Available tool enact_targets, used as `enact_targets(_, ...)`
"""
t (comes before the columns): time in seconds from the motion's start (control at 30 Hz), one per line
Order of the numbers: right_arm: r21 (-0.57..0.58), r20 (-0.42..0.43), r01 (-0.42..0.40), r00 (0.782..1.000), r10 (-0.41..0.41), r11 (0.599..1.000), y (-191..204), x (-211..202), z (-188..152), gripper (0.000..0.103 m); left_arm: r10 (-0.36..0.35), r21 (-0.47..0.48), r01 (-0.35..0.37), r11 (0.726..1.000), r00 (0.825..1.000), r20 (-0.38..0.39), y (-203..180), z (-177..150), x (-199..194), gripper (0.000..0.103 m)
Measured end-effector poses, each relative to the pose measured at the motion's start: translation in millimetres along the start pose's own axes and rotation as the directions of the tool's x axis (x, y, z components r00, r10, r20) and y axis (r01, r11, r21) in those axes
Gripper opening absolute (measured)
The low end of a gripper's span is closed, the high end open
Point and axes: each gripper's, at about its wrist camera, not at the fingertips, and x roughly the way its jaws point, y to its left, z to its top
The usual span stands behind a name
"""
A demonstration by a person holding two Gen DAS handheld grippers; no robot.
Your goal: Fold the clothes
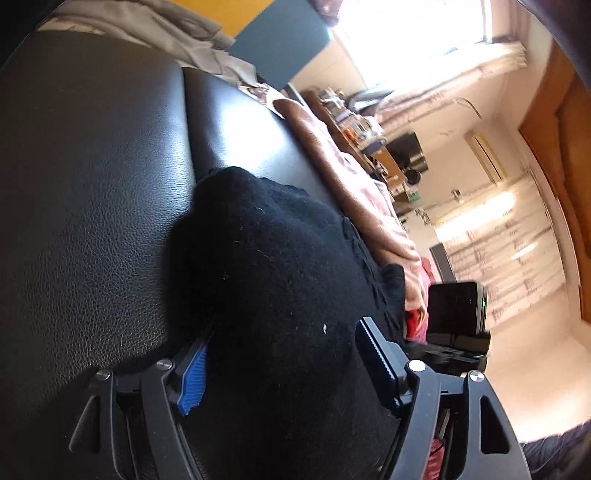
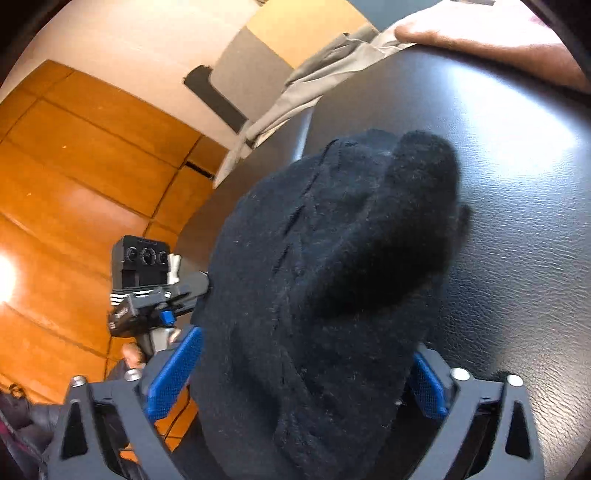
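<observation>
A black knitted garment [image 1: 280, 288] lies bunched on the black leather bench [image 1: 92, 184], filling the space between both tools. The left tool [image 1: 282, 354] has its blue-padded fingers spread wide on either side of the bundle, and the right tool [image 2: 306, 373] likewise straddles the wool with its fingers apart. A beige cloth [image 2: 314, 70] hangs over the bench's far edge, above the orange wooden floor [image 2: 74, 166].

Left wrist view: tilted, close over black garment [image 1: 280, 280] on black cushion [image 1: 92, 192], facing window [image 1: 413, 33]. Right wrist view: close, facing wood floor [image 2: 74, 166]. Shared: garment, cushion, beige cloth [image 2: 317, 66].
</observation>
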Motion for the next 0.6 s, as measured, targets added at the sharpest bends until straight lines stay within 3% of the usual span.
enact_targets(0.03,0.016,0.001,0.025,1.0,-0.025,1.0,-4.3,-0.4,-1.7,0.04,0.002,-0.012,-0.002,1.0,1.0,0.001,0.4,1.2,0.6,0.072)
enact_targets(0.1,0.058,0.014,0.009,1.0,-0.01,0.998,-13.3,-1.2,-4.0,0.039,0.031,-0.007,-0.031,0.999,0.999,-0.01,-0.6,-0.8,4.4,0.045)
enact_targets(0.2,0.032,0.022,0.022,0.999,-0.023,0.999,-6.5,-1.9,-4.6,0.039,0.063,0.033,-0.063,0.997,0.998,0.006,-8.0,-8.9,1.1,0.035)
enact_targets(0.3,-0.016,-0.002,0.02,1.0,-0.02,1.0,9.6,4.7,-4.4,0.039,0.067,0.036,-0.07,0.997,0.995,0.068,-13.4,-19.8,-22.5,0.033)
enact_targets(0.4,-0.076,-0.057,-0.032,0.998,0.027,0.997,33.0,24.5,-6.2,0.039,0.115,0.056,-0.124,0.991,0.984,0.139,-14.6,-37.0,-64.3,0.033)
enact_targets(0.5,-0.159,-0.137,-0.115,0.986,0.093,0.981,73.5,61.6,-5.0,0.038,0.174,0.038,-0.186,0.982,0.961,0.215,-8.6,-53.5,-118.2,0.033)
enact_targets(0.6,-0.223,-0.226,-0.226,0.958,0.175,0.948,127.2,112.2,-0.1,0.038,0.25,-0.012,-0.261,0.965,0.91,0.332,1.2,-72.0,-190.9,0.033)
